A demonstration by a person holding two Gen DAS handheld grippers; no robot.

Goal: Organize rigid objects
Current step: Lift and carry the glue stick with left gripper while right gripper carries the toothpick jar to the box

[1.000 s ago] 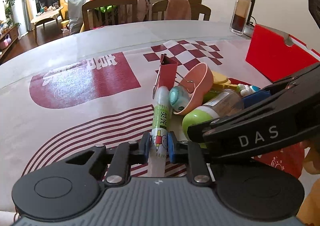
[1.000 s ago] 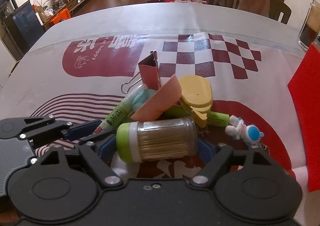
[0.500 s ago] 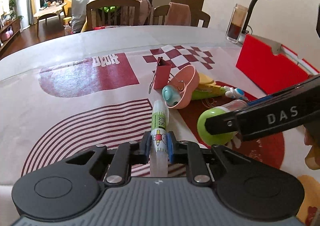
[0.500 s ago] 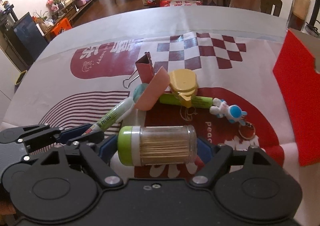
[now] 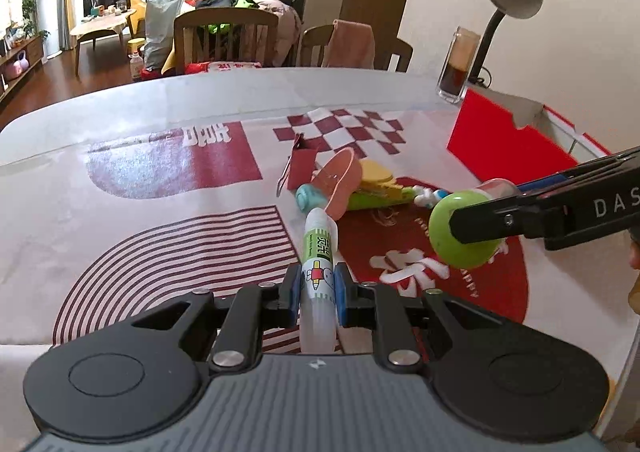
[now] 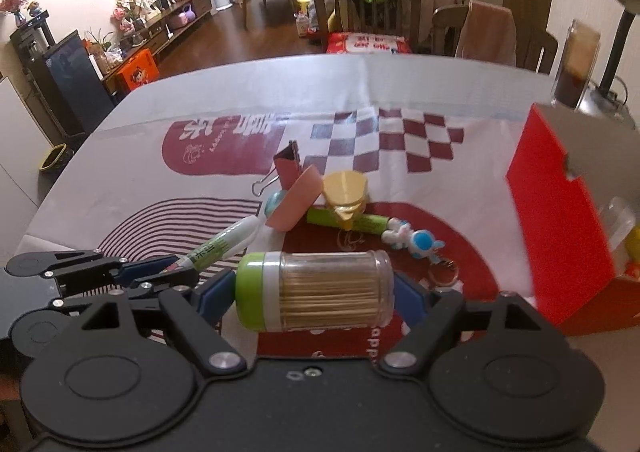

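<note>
Both pairs of jaws are clamped on something — my right gripper (image 6: 314, 294) stands wide around the toothpick jar (image 6: 316, 295), gripping it end to end, green lid to the left, while my left gripper (image 5: 318, 294) is pinched nearly shut on the slim glue tube (image 5: 319, 248). Both are raised off the patterned tablecloth (image 5: 168, 220). Beyond my fingers a red box (image 6: 560, 228) stands open at the right, and a small heap stays on the cloth — pink scoop (image 6: 296, 200), yellow clip (image 6: 346, 190), binder clip (image 6: 287, 168), astronaut keychain (image 6: 416, 239).

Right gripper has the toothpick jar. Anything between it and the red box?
Nothing visible. The jar hangs above the table and the red box sits to its right, open side up. The astronaut keychain lies on the mat, below that path.
</note>
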